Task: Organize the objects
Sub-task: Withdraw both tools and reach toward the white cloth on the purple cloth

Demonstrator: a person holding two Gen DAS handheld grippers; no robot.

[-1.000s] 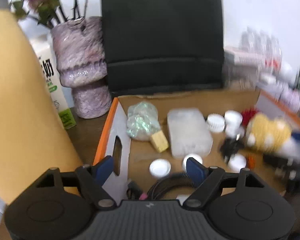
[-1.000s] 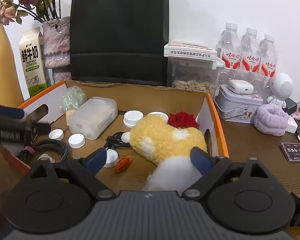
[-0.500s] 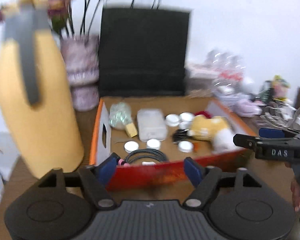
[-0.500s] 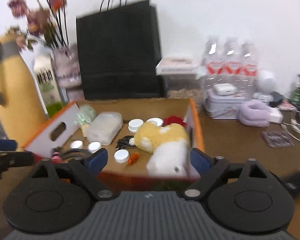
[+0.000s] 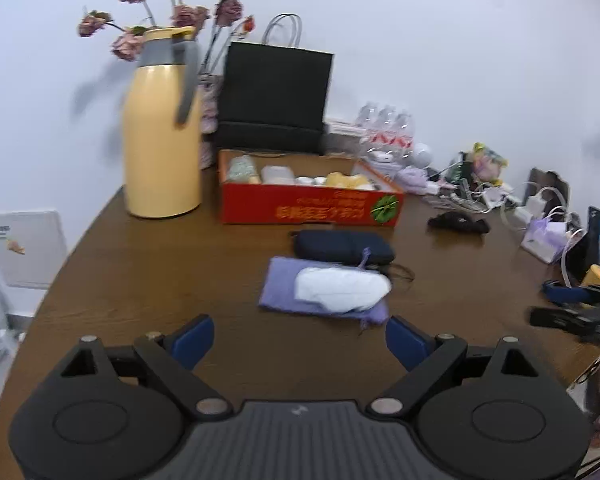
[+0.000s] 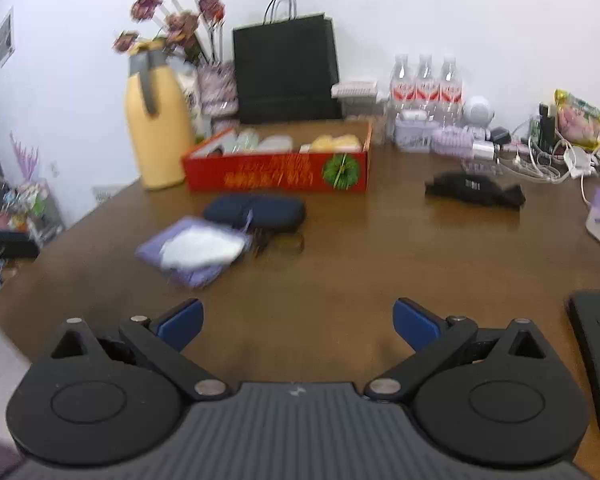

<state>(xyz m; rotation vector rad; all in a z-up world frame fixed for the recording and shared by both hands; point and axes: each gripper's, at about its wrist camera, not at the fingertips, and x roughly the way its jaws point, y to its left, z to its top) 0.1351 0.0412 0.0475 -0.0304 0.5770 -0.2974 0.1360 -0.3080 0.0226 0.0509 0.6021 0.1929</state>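
One red box [image 5: 312, 208], one yellow jug [image 5: 162, 128], three water bottles [image 6: 424, 80], one black bag [image 5: 274, 98], one dark case [image 5: 342, 246]

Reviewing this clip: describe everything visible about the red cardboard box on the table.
The red cardboard box is a shallow, open-topped tray with an orange rim, a brown inside, yellow print and a green round emblem on its front wall. It sits flat on the brown table, in front of the black paper bag and right of the yellow thermos. Inside are a yellow plush toy, a pale plastic container and other small items, blurred. Neither gripper touches it.
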